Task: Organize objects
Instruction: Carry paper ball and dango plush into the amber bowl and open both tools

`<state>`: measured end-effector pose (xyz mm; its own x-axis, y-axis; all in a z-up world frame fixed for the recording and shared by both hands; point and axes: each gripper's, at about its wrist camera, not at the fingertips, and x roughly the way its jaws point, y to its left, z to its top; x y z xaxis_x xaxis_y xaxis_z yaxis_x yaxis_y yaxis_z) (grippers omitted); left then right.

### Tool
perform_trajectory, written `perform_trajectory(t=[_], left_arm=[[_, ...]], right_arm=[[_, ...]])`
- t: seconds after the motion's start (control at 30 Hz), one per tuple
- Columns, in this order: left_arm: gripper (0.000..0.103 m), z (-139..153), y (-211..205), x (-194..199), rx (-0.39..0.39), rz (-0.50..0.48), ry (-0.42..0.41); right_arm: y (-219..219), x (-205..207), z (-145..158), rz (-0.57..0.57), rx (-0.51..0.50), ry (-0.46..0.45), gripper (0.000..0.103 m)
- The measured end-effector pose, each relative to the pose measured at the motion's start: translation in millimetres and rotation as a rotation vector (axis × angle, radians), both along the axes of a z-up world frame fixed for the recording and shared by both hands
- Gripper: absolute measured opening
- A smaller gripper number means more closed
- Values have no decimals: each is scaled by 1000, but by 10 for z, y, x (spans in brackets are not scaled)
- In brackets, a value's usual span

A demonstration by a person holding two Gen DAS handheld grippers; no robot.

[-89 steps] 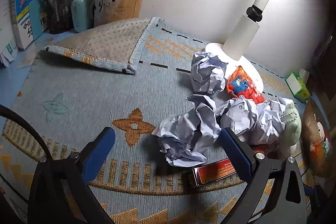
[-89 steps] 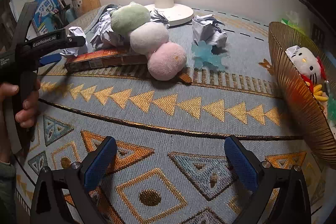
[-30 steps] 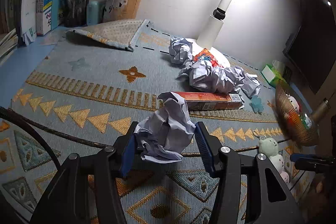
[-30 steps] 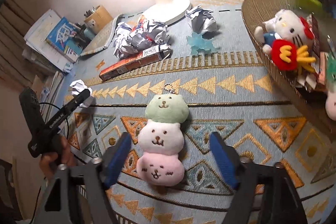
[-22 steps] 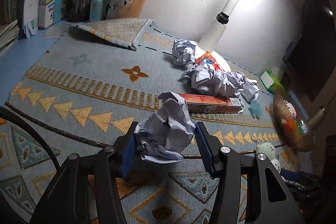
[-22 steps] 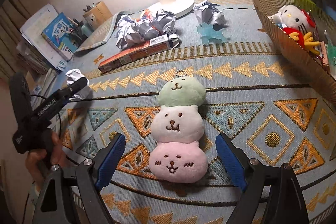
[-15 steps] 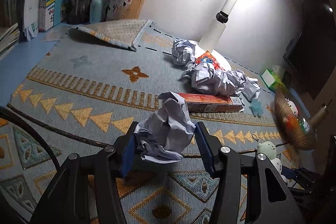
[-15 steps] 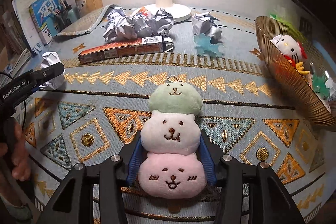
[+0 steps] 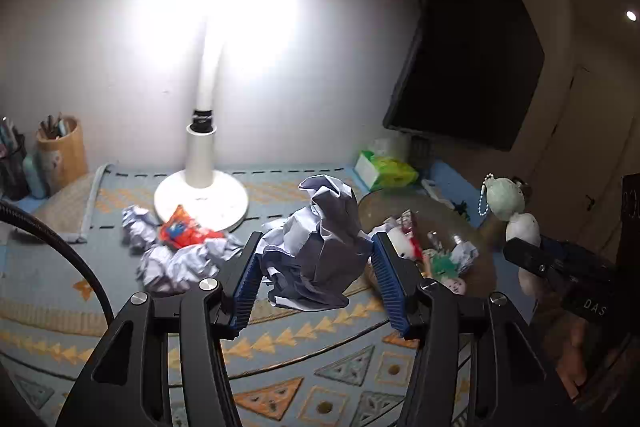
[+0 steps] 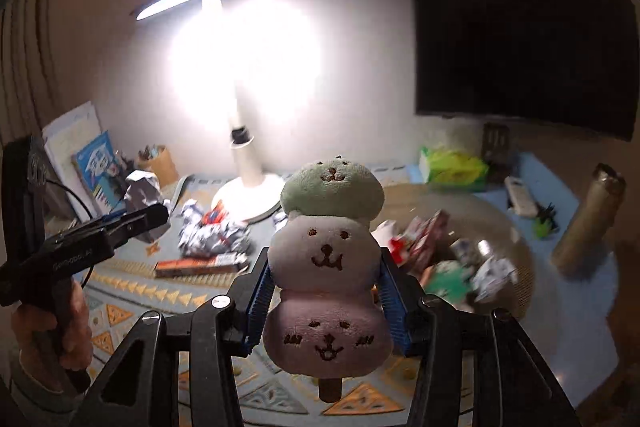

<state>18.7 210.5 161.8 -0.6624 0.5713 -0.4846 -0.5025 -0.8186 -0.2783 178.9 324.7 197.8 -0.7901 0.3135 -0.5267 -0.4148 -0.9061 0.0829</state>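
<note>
- Both loads have left the patterned mat since the earlier frames: the crumpled paper ball [image 9: 316,251] and the three-tier plush toy [image 10: 328,267], then at mat level, now hang in the air over it.
- Left gripper [image 9: 314,281]: jaws closed on the paper ball, blue pads pressing both its sides; the ball stands above the pads.
- Right gripper [image 10: 324,291]: jaws closed on the plush at its white middle tier, long axis upright, green tier on top, pink tier and brown stick below.
- Governing relation: the wicker basket [image 10: 516,239] lies ahead and to the right of both grippers, at the right edge of the mat. In the left wrist view the right gripper's plush [image 9: 508,211] hangs beside the basket [image 9: 484,239], so the right hand is judged nearer.
- Judgement: the plush goes to the basket; no bin for the paper is visible.
- View difference: only the right wrist view shows the red box [image 10: 200,267] on the mat, and the left gripper [image 10: 132,219] from the side.
- The left wrist view alone shows the plush's bead chain [image 9: 485,195] dangling.
- More paper balls [image 9: 180,263] lie by the lamp base [image 9: 200,199].
</note>
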Motion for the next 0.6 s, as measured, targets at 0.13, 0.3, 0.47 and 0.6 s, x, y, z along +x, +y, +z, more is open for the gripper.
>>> perform_trajectory(t=[0.13,0.3,0.47,0.6], left_arm=[[51,205,641,-131,24,-121,21],[51,-50,1307,-322,-42,-205,-25],[53,-452,1684,-423,-73,-283,-97],[85,-590,1805,-357,-95,-302,-82]], right_arm=[[519,80,134,-137,-23,14,49],[989,-51,-170,-214,-84,-65,48],[1171,-134,-423,-213,-119,-107,49],[1195,-163,-487,-210,-112,-127,61]])
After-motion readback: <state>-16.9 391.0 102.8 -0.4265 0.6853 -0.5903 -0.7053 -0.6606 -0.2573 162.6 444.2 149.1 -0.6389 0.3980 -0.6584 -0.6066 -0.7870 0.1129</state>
